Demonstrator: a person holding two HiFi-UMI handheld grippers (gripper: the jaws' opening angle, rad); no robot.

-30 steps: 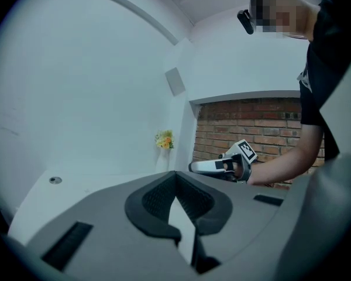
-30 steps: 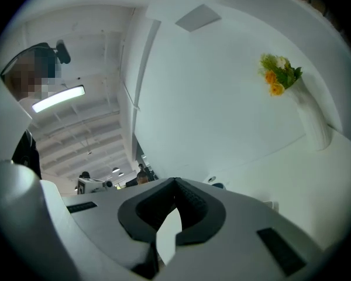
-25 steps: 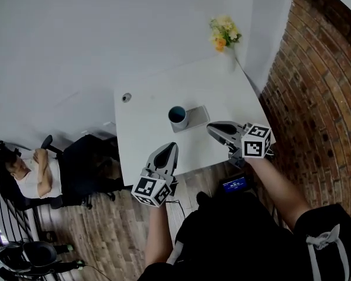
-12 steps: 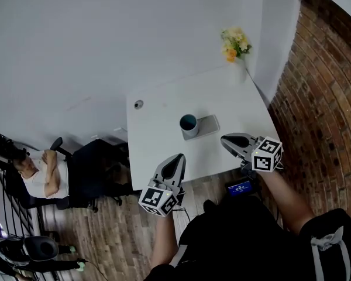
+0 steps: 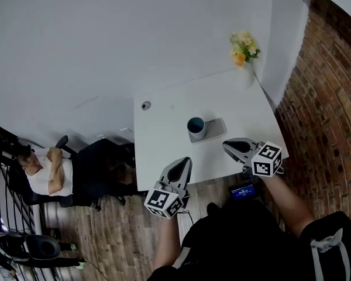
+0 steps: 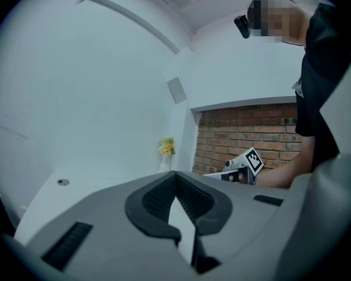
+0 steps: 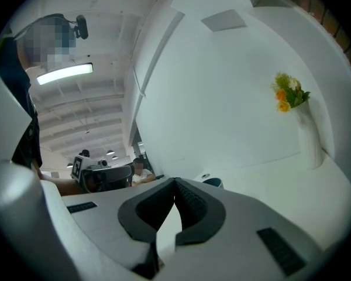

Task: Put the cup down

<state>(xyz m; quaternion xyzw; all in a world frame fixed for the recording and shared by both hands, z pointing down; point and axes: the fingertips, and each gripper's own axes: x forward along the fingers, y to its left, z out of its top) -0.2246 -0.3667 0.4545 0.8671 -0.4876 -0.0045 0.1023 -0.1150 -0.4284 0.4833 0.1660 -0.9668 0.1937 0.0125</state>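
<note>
A grey cup point(image 5: 196, 127) with a dark teal inside stands upright on the white table point(image 5: 164, 139), beside or on the edge of a flat grey pad point(image 5: 215, 126). Nothing holds it. My left gripper point(image 5: 186, 161) hovers at the table's near edge, short of the cup, shut and empty; its fingertips point(image 6: 175, 173) meet. My right gripper point(image 5: 227, 146) is just right of the cup near the front edge, also shut and empty point(image 7: 175, 180). In the right gripper view only the cup's rim point(image 7: 213, 182) peeks over the jaws.
A vase of yellow flowers point(image 5: 244, 45) stands at the table's far right corner. A round cable grommet point(image 5: 145, 105) sits at the far left. A brick wall point(image 5: 327, 116) runs along the right. A black chair point(image 5: 99, 168) and a seated person point(image 5: 47, 177) are at left.
The head view has drifted, so the table and cup now appear further right and lower. Both grippers stay shut near the table's front edge; the cup has not moved.
</note>
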